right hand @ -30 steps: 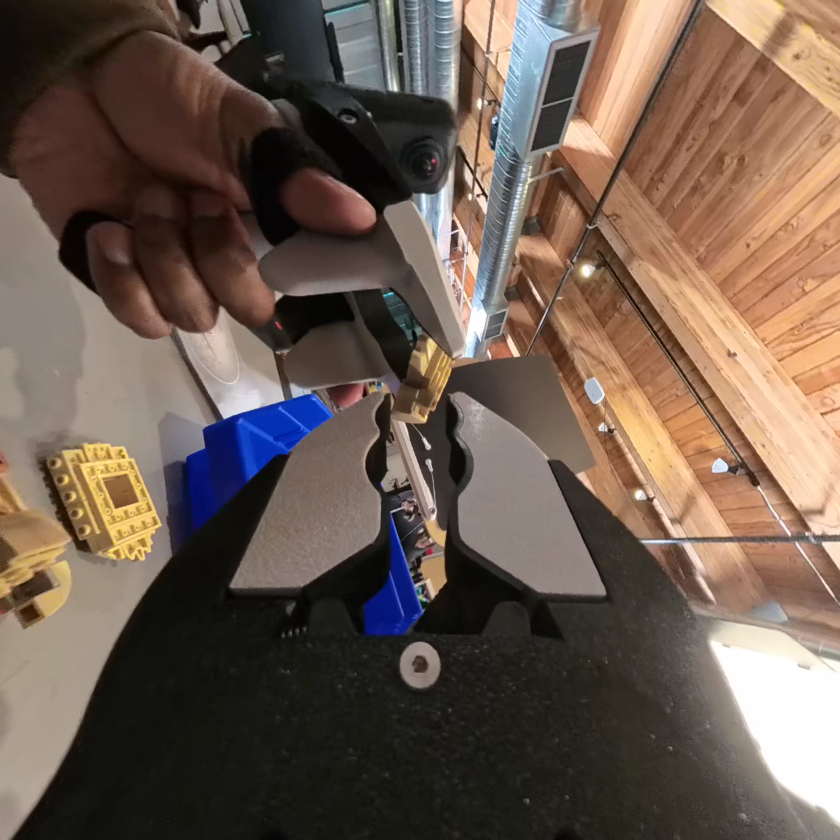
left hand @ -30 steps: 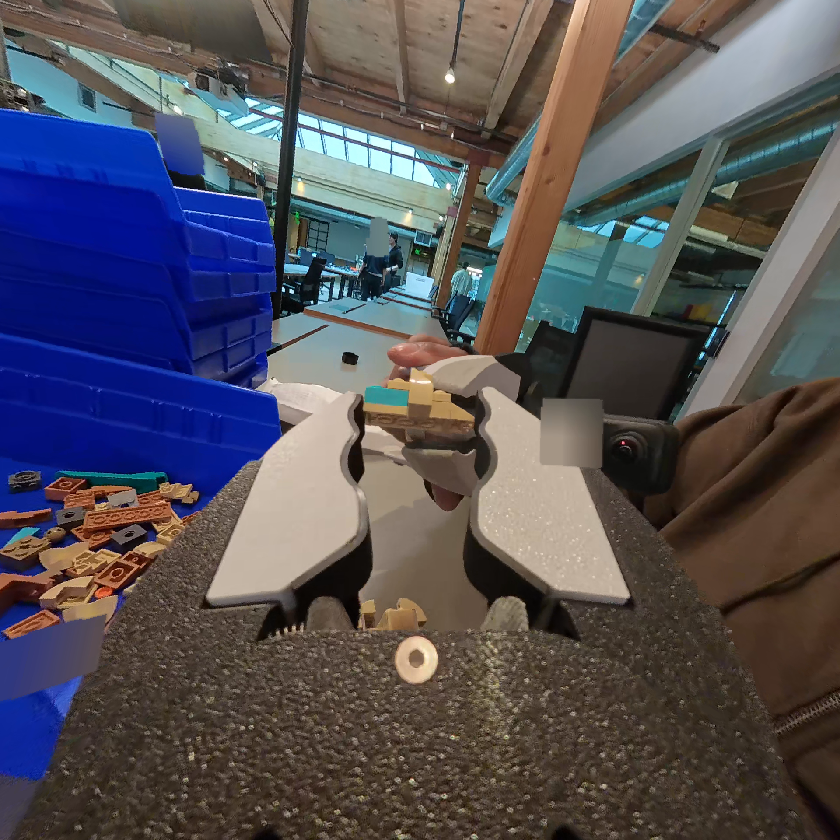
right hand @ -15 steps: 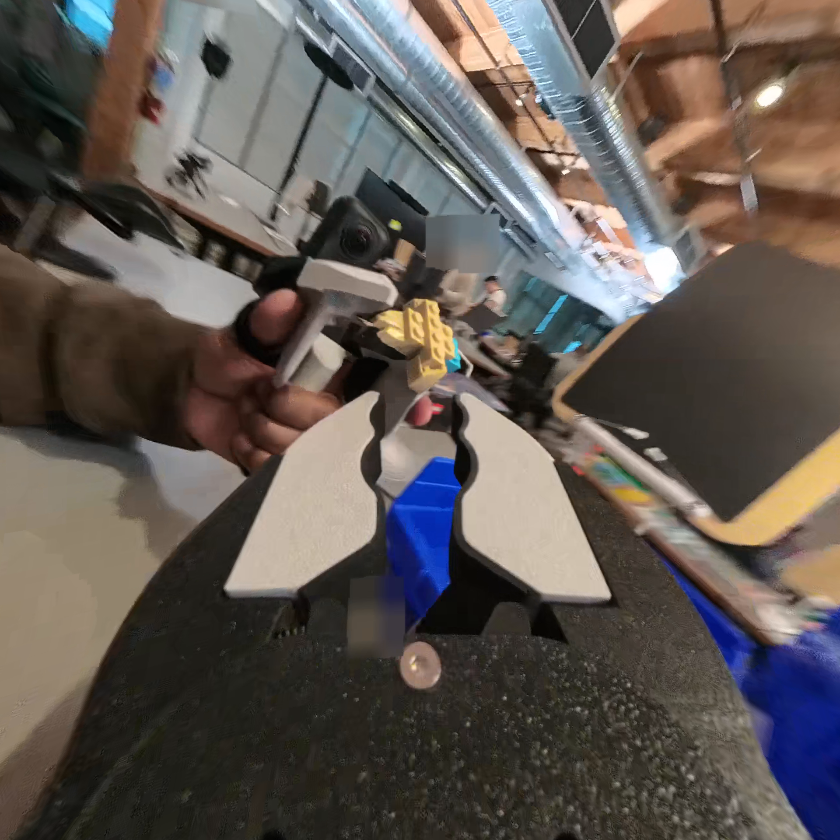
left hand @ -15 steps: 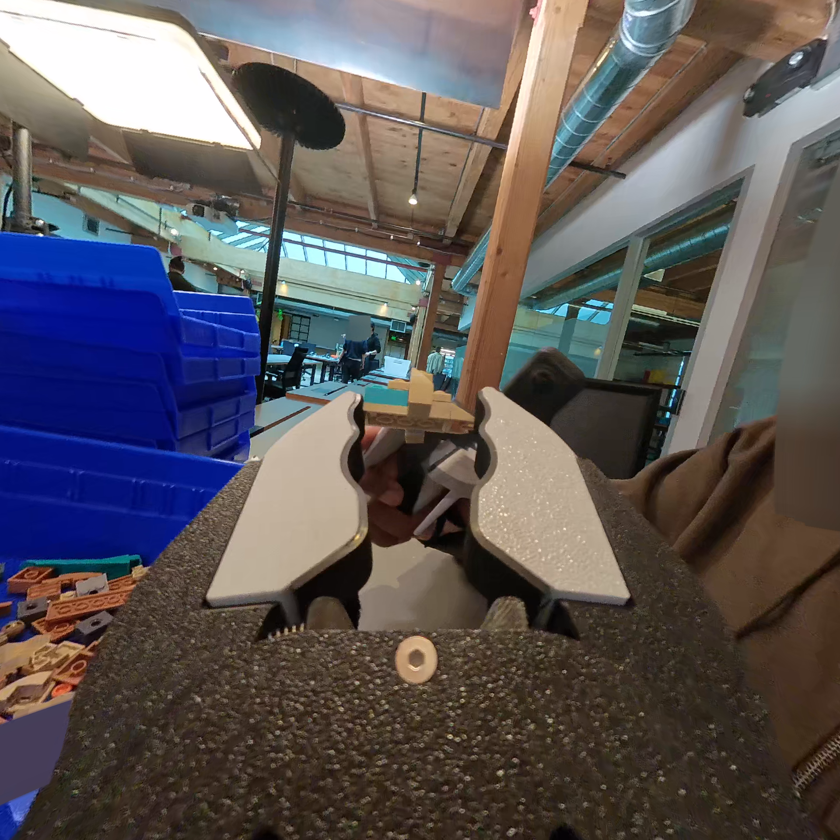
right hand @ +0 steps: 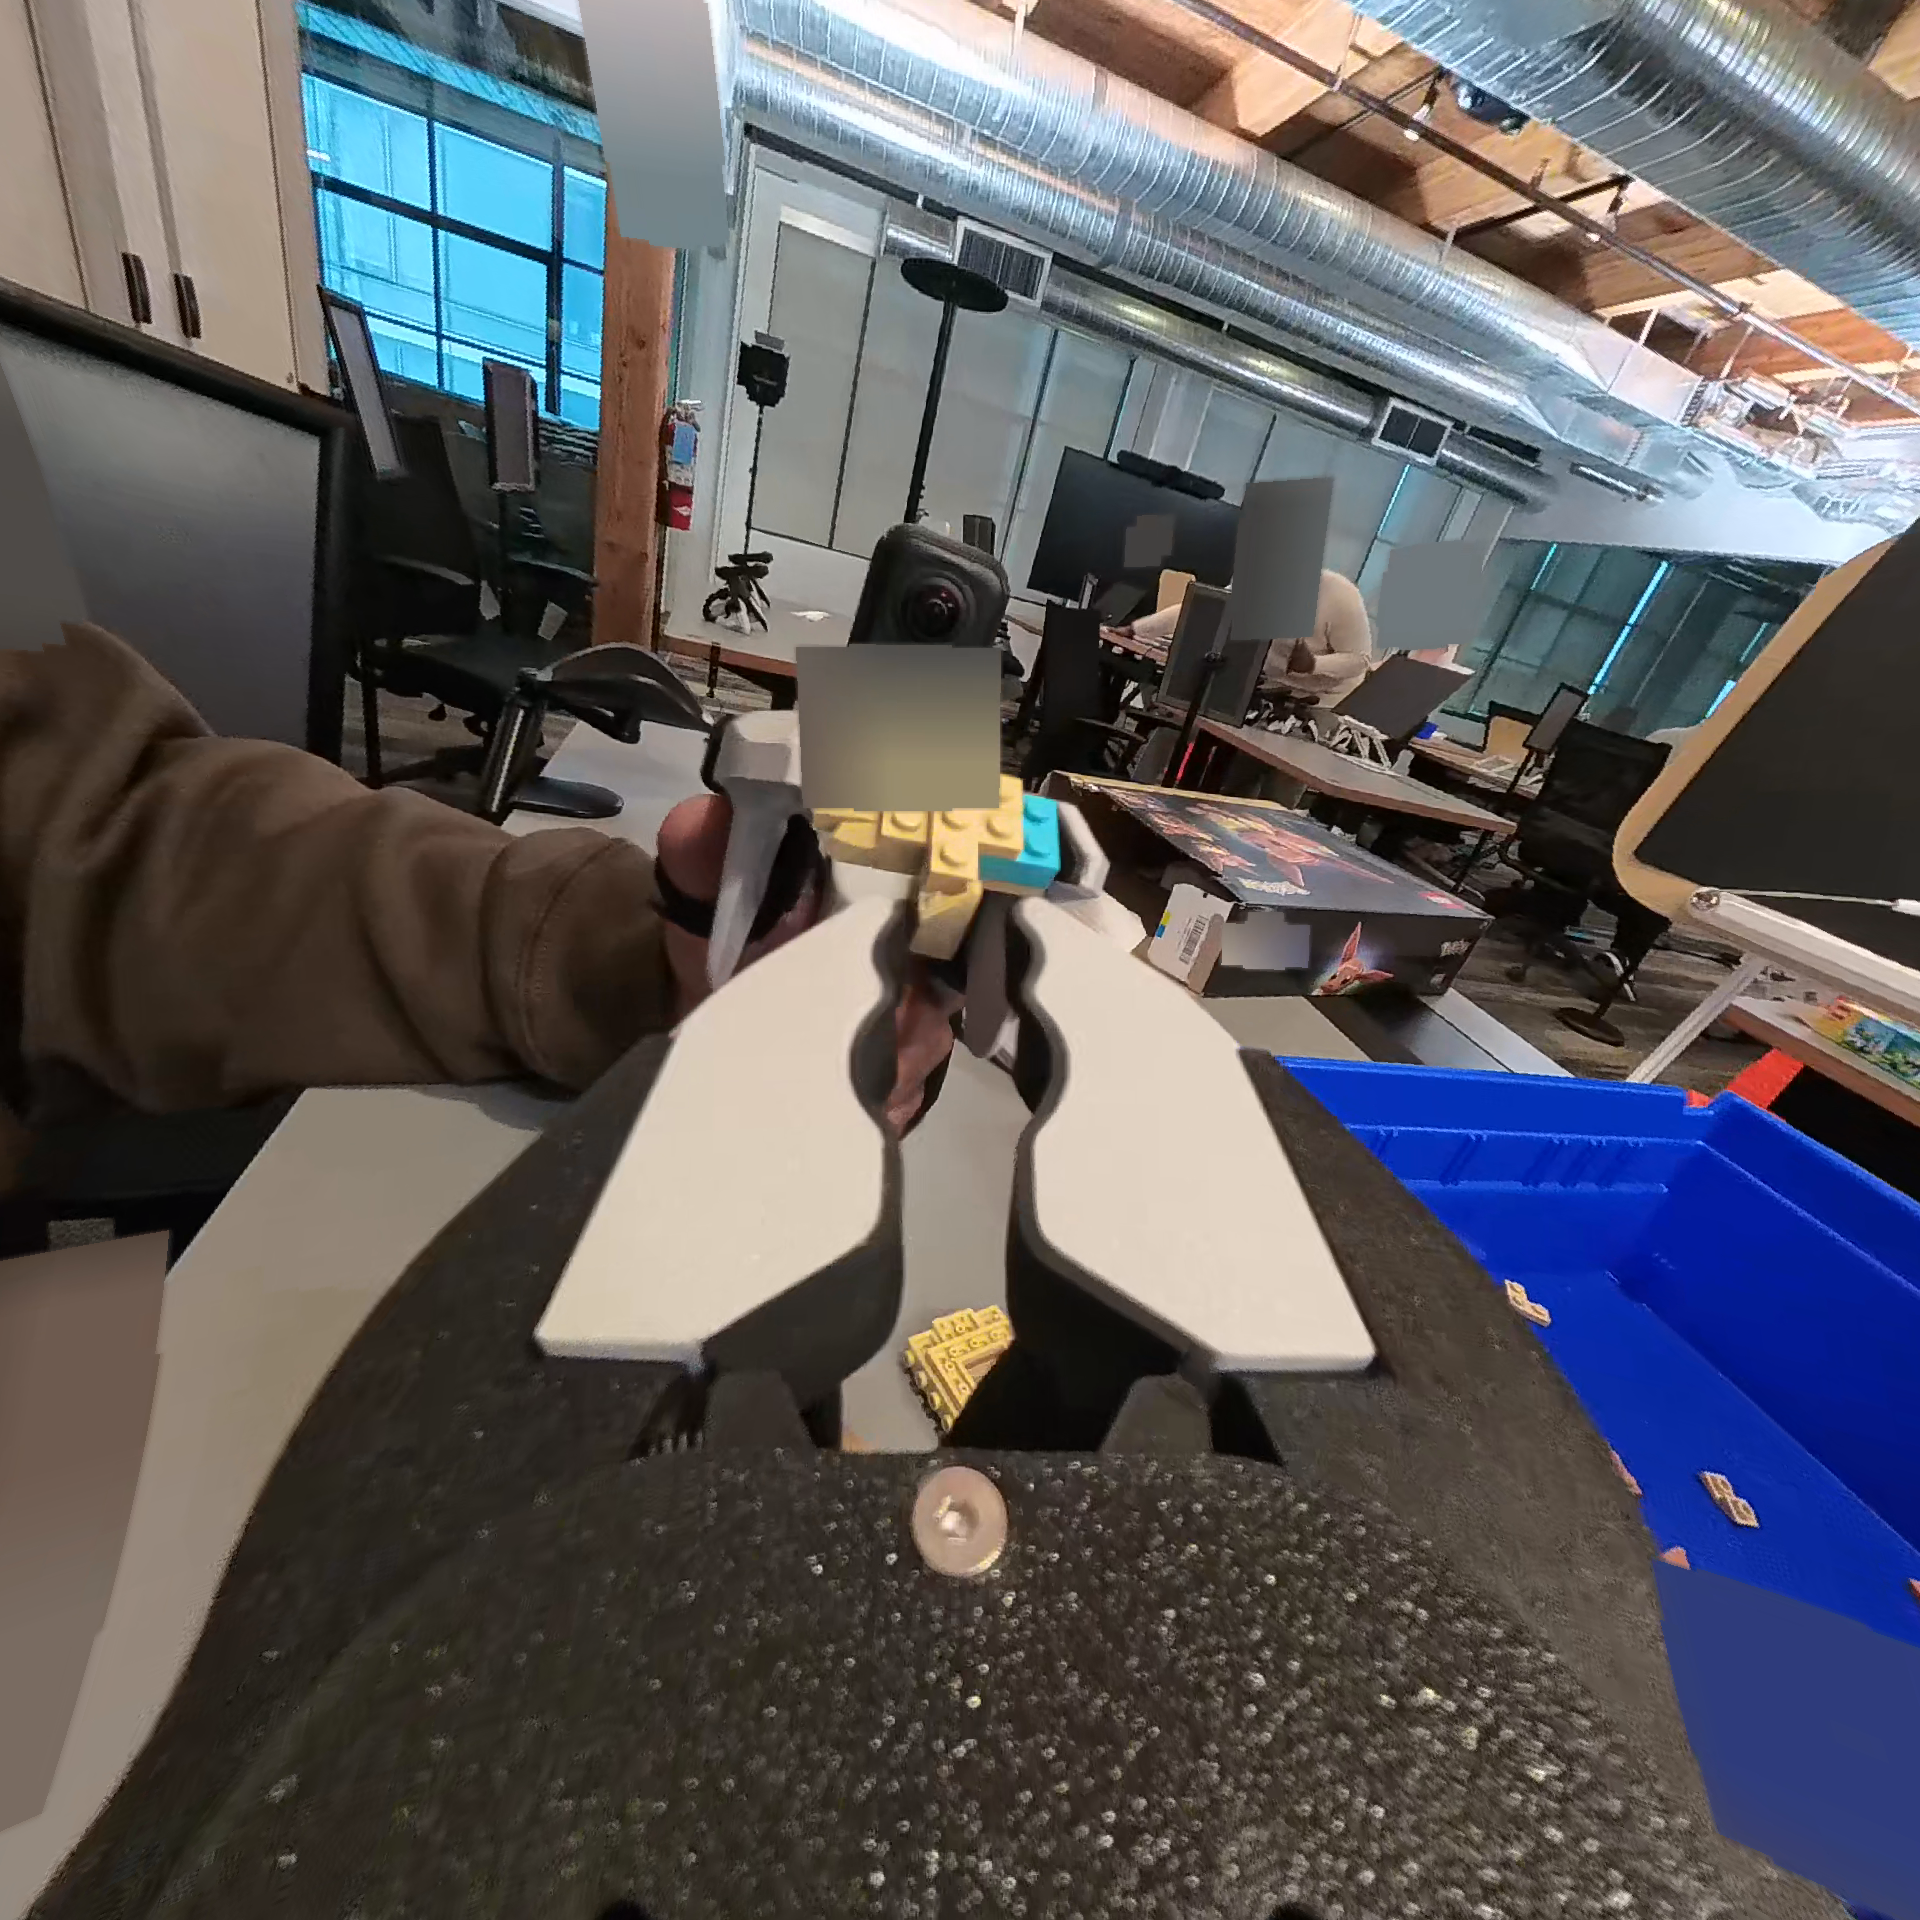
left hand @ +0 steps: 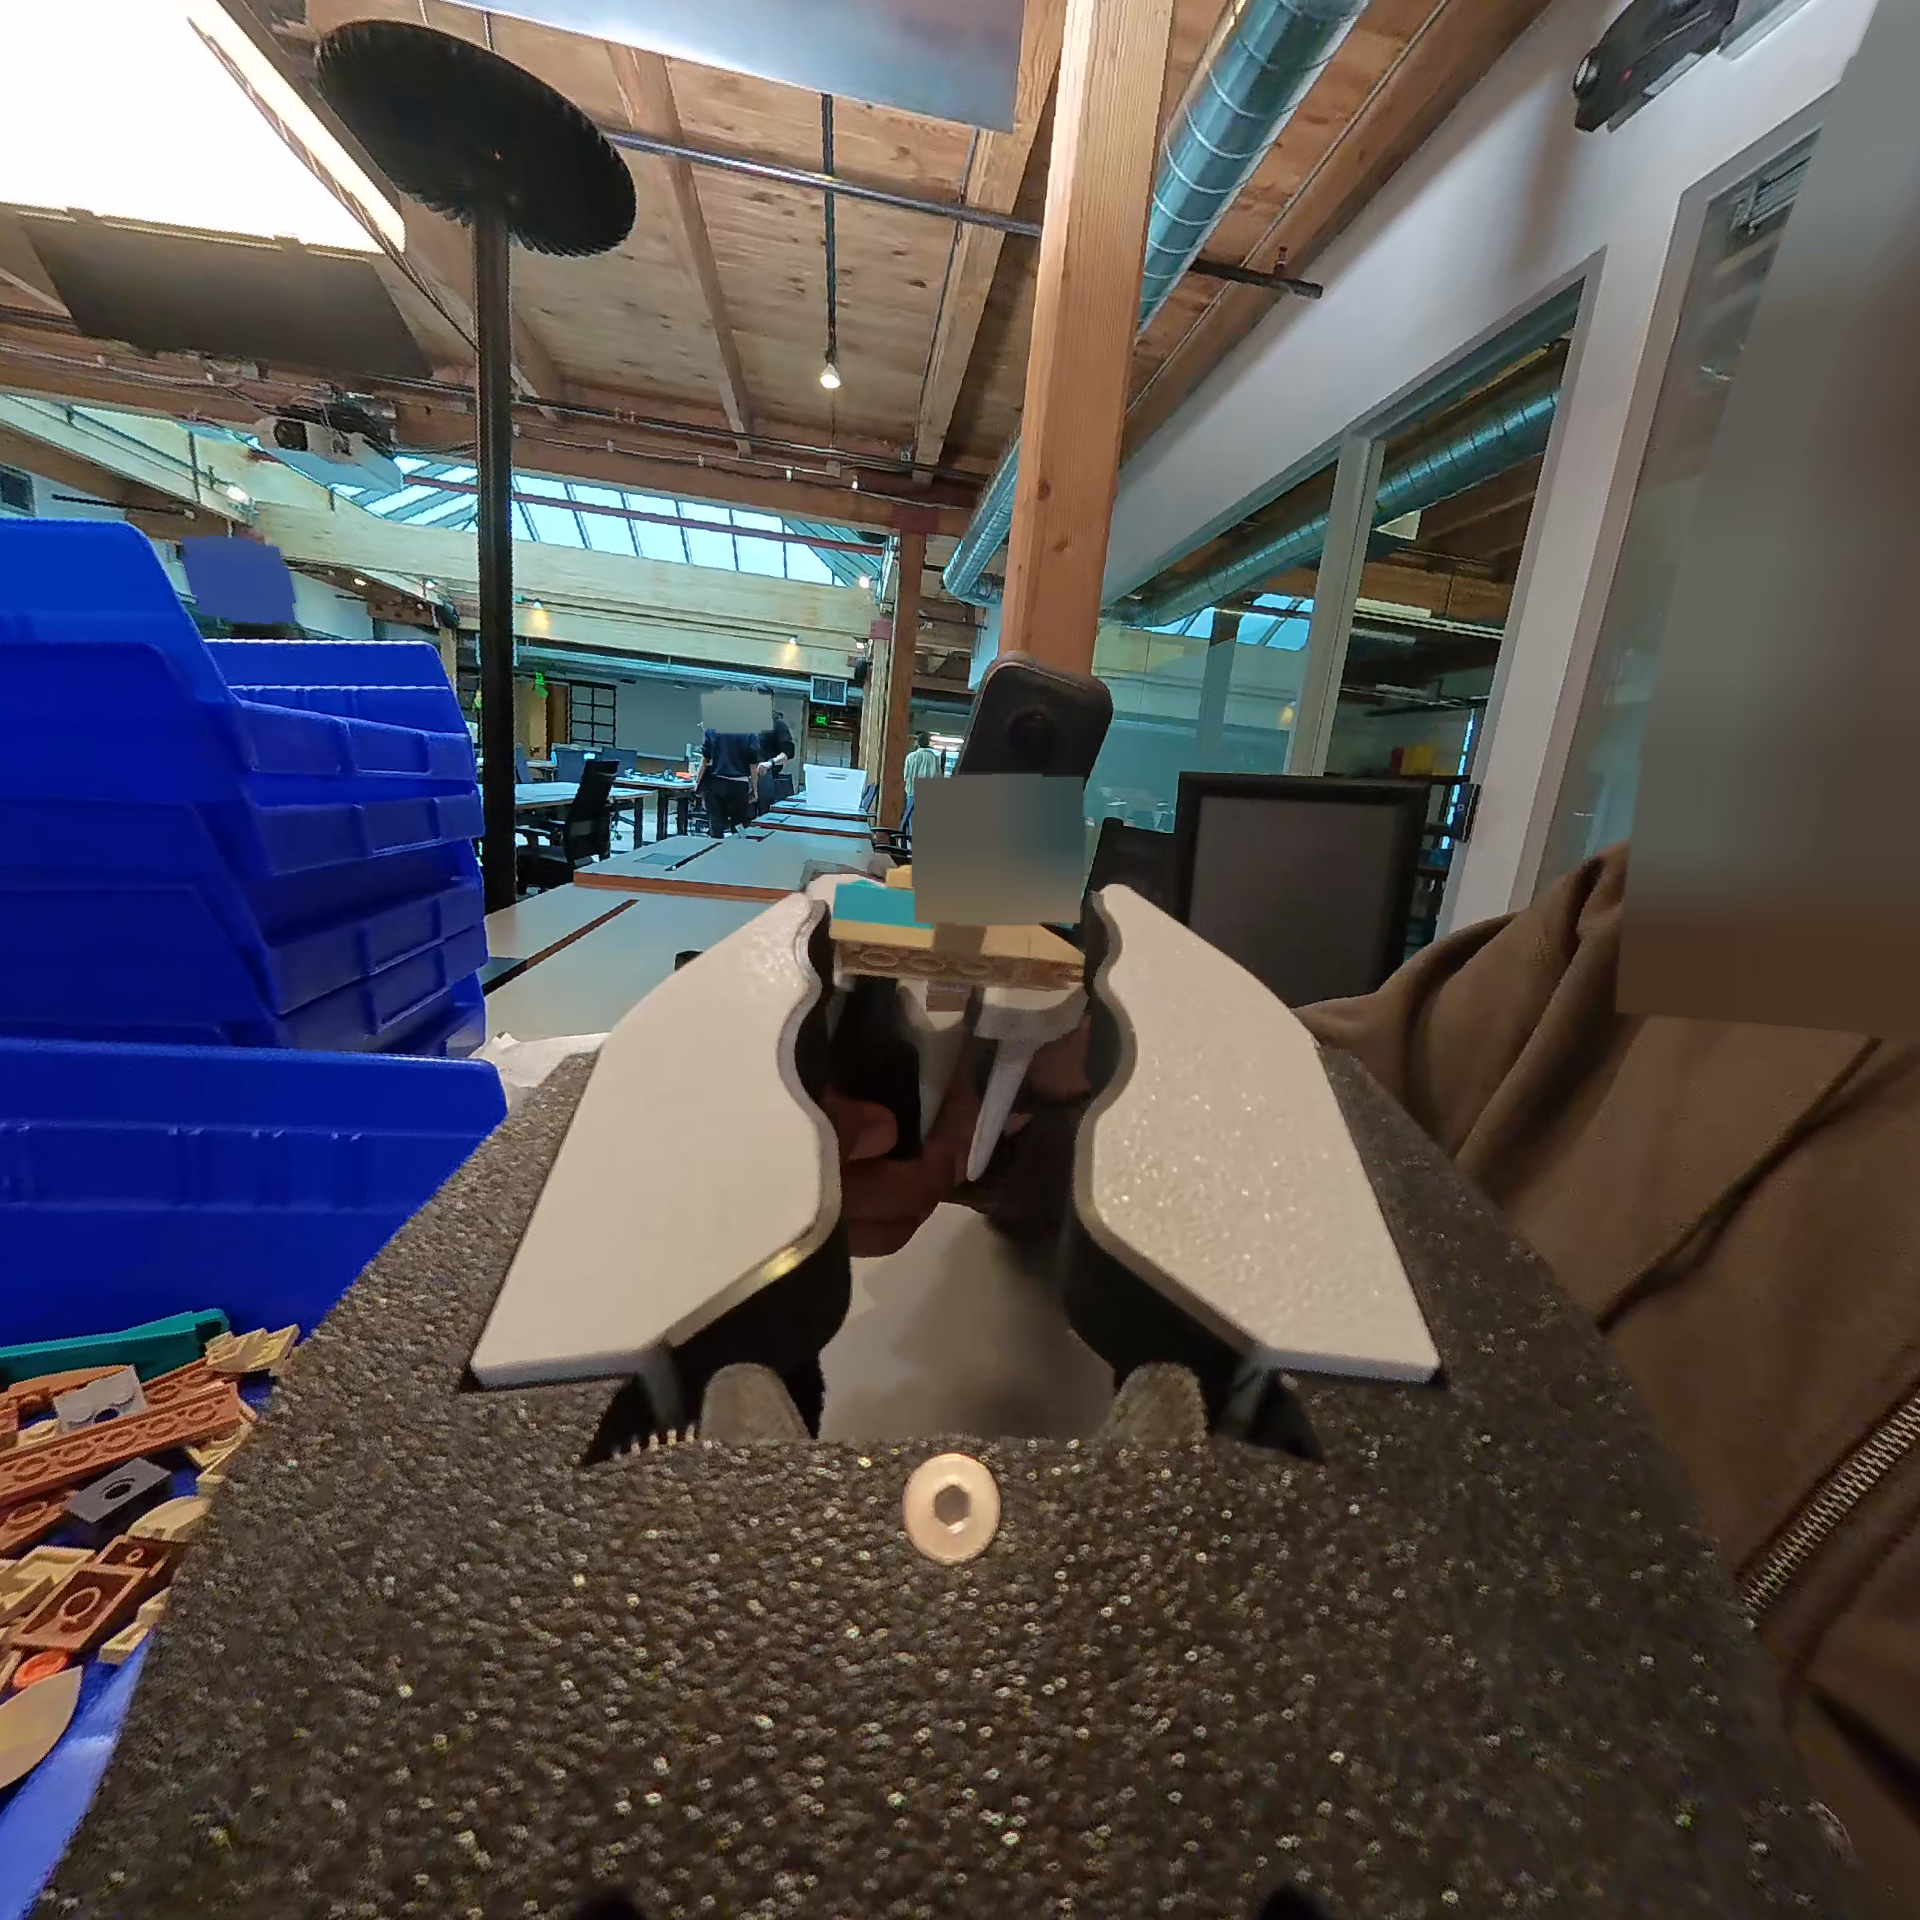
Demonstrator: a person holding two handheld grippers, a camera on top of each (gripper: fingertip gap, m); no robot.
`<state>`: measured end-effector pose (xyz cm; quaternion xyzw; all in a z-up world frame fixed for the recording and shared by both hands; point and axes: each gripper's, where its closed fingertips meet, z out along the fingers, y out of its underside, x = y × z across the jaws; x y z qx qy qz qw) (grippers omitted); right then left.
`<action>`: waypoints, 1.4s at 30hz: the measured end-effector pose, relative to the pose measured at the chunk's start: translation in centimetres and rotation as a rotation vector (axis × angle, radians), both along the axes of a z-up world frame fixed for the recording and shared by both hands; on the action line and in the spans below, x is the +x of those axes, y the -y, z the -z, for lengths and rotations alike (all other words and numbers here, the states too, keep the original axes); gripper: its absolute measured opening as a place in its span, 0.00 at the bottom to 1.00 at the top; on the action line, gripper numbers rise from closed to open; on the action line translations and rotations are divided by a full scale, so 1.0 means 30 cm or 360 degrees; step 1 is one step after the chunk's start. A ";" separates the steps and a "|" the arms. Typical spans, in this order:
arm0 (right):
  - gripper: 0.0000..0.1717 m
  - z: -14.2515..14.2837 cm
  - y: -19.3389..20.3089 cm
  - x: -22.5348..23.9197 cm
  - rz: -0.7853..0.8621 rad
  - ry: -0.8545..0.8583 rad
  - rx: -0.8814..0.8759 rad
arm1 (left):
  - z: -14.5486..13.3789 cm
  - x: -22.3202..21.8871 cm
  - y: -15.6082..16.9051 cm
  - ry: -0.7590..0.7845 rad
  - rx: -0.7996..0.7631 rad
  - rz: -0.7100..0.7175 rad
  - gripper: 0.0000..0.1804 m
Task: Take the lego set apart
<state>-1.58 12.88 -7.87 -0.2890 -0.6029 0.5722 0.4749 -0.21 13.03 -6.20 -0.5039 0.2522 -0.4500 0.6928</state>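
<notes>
Since a second ago both cameras have tilted level. Left wrist view: left gripper [left hand: 958, 961] clamps the tan-and-teal brick assembly [left hand: 935, 951]. Right wrist view: right gripper [right hand: 951, 920] narrowly pinches its protruding yellow brick [right hand: 943, 914]; a seating push seems needed.

— How many brick builds do I hold?
— One brick assembly [left hand: 940, 951]; another yellow build [right hand: 956, 1361] lies at six o'clock.
— Bins?
— One stack of blue bins [left hand: 208, 831], one game box [right hand: 1309, 894].

Grey counter [right hand: 395, 1153] carries blue bins [left hand: 239, 1174], stacked at left. One open bin [right hand: 1621, 1236] at right. A yellow brick assembly [right hand: 958, 1361] lies on the counter.
</notes>
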 end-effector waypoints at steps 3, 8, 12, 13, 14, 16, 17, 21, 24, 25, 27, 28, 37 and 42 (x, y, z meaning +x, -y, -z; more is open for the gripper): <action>0.04 0.002 -0.001 0.000 0.0021 -0.0015 0.0037 | -0.009 -0.008 0.003 0.0028 0.0011 -0.0001 0.25; 0.04 -0.008 -0.015 0.008 0.0023 -0.0041 0.0034 | -0.049 -0.056 0.013 0.0080 0.0065 -0.0069 0.26; 0.05 -0.004 -0.024 0.015 0.0052 -0.0063 0.0121 | -0.004 -0.068 -0.013 -0.0193 -0.0059 -0.0166 0.26; 0.05 -0.005 -0.024 0.018 0.0047 -0.0072 0.0134 | 0.034 -0.066 -0.021 -0.0358 -0.0118 -0.0197 0.26; 0.04 -0.007 -0.024 0.022 0.0041 -0.0078 0.0140 | 0.083 -0.072 -0.032 -0.0562 -0.0174 -0.0267 0.26; 0.04 -0.002 -0.025 0.025 0.0039 -0.0076 0.0166 | 0.209 -0.093 -0.028 -0.1045 -0.0264 -0.0339 0.26; 0.04 0.002 -0.024 0.025 0.0036 -0.0072 0.0182 | 0.277 -0.110 -0.014 -0.1262 -0.0317 -0.0336 0.26; 0.05 0.022 -0.022 0.020 0.0040 -0.0044 0.0233 | 0.494 -0.176 0.057 -0.1778 -0.0621 -0.0200 0.26; 0.05 0.034 -0.018 0.017 0.0041 -0.0028 0.0262 | 0.606 -0.203 0.086 -0.2043 -0.0782 -0.0136 0.26; 0.04 0.037 -0.018 0.016 0.0043 -0.0024 0.0273 | 0.623 -0.202 0.087 -0.2069 -0.0808 -0.0132 0.26; 0.04 0.043 -0.017 0.015 0.0056 -0.0021 0.0309 | 0.626 -0.192 0.090 -0.2050 -0.0824 -0.0114 0.26; 0.04 0.045 -0.018 0.014 0.0074 -0.0028 0.0341 | 0.624 -0.194 0.089 -0.2043 -0.0828 -0.0122 0.26; 0.04 0.071 -0.014 0.000 0.0466 -0.0326 0.1184 | 0.195 -0.102 0.056 -0.0897 -0.0419 -0.0122 0.23; 0.04 0.081 0.014 -0.006 0.0535 -0.0447 0.1417 | 0.124 -0.085 0.043 -0.0566 -0.0464 -0.0022 0.20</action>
